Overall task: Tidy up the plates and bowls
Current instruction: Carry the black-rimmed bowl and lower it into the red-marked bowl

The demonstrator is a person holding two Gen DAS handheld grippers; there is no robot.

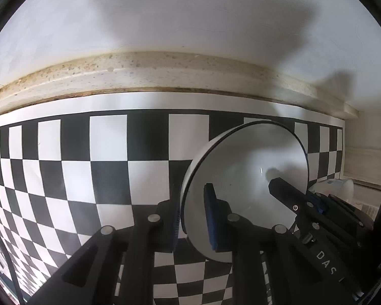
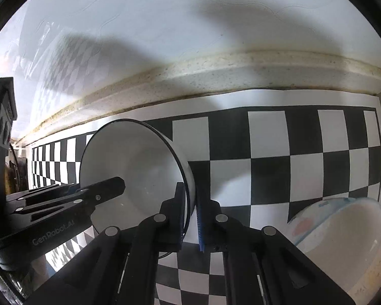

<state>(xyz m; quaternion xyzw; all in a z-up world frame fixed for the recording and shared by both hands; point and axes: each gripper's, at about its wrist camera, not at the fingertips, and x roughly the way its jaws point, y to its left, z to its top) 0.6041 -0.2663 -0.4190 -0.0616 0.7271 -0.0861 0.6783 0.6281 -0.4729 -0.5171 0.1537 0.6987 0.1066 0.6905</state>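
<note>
Two hand-held tools shared one white bowl with a thin dark rim, tipped on edge above the checkerboard-papered counter. On the left, the left tool was closed down narrow over the bowl's near rim, one blue-padded finger inside the bowl and the other on its outer wall. In the right wrist view the same bowl was pinched the same way by the right tool, its jaws nearly together across the opposite rim, so both tools were holding the bowl at once. Further right, a second bowl, pale with faint coloured markings, sat low at the counter's right end, tilted toward the camera; whether it rested flat could not be told.

The step appeared to be a hand-over or a two-handed carry toward that second bowl. Doing it well would likely mean one tool keeping firm pressure while the other lets go, never both easing together, since a glazed rim held only at its edge could slip or swing. Lowering the bowl level, mouth up, before release would spare a knock against the other bowl.
</note>
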